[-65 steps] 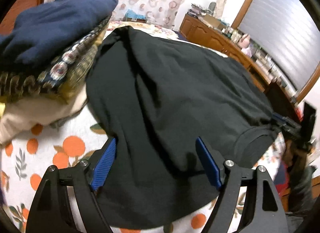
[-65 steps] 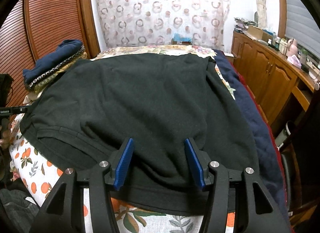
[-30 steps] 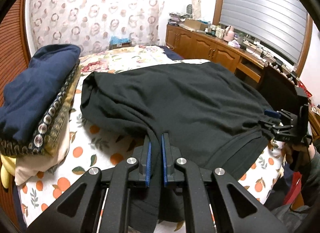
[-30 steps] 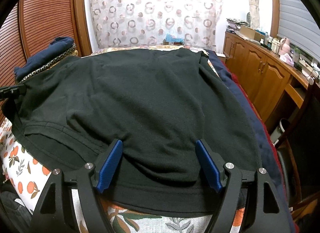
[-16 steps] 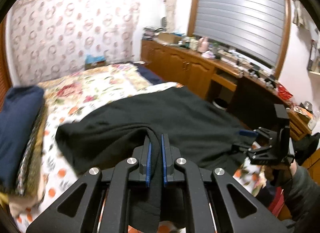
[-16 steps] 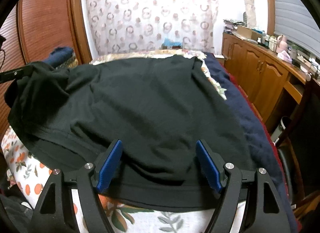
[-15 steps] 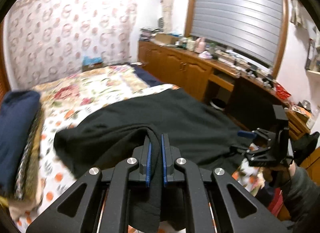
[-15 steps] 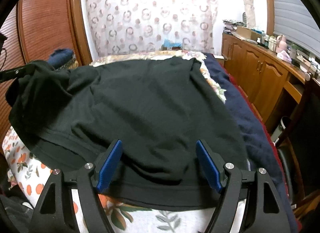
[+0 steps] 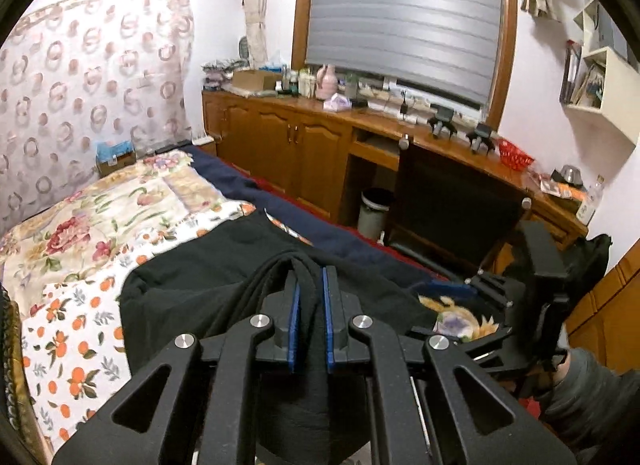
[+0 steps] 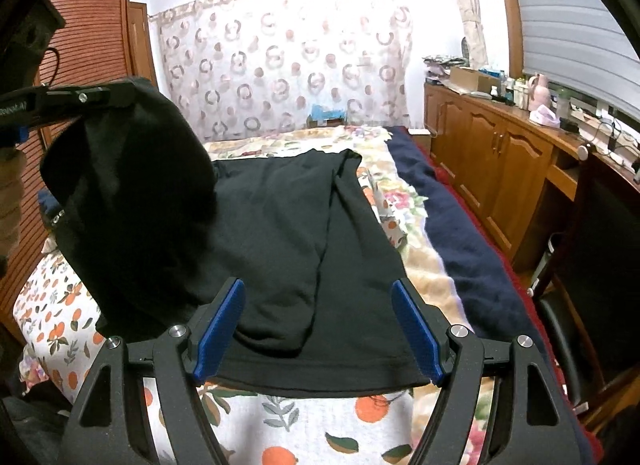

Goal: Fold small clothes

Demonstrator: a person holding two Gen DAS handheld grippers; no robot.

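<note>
A black shirt (image 10: 288,225) lies on the orange-print bed sheet (image 10: 360,417). Its left side is lifted and hangs in a dark fold at the upper left of the right wrist view. My left gripper (image 9: 310,277) pinches that bunched edge of the shirt (image 9: 192,285) between its blue pads, and its jaws are opening slightly with the cloth still between them. From the right wrist view the left gripper (image 10: 92,97) shows high above the bed. My right gripper (image 10: 317,285) stands open just above the shirt's near hem, with cloth under it and none gripped.
A navy blanket (image 10: 460,233) runs along the bed's right side. Wooden cabinets (image 10: 500,153) and a dark chair (image 10: 600,225) line the right wall. A small bin (image 9: 372,209) stands by the desk. Folded clothes (image 10: 48,201) peek out at the bed's left.
My left gripper has risen and swung across the bed toward the right gripper, dragging the shirt's left side up and over. The right gripper has shifted a little over the hem, still open.
</note>
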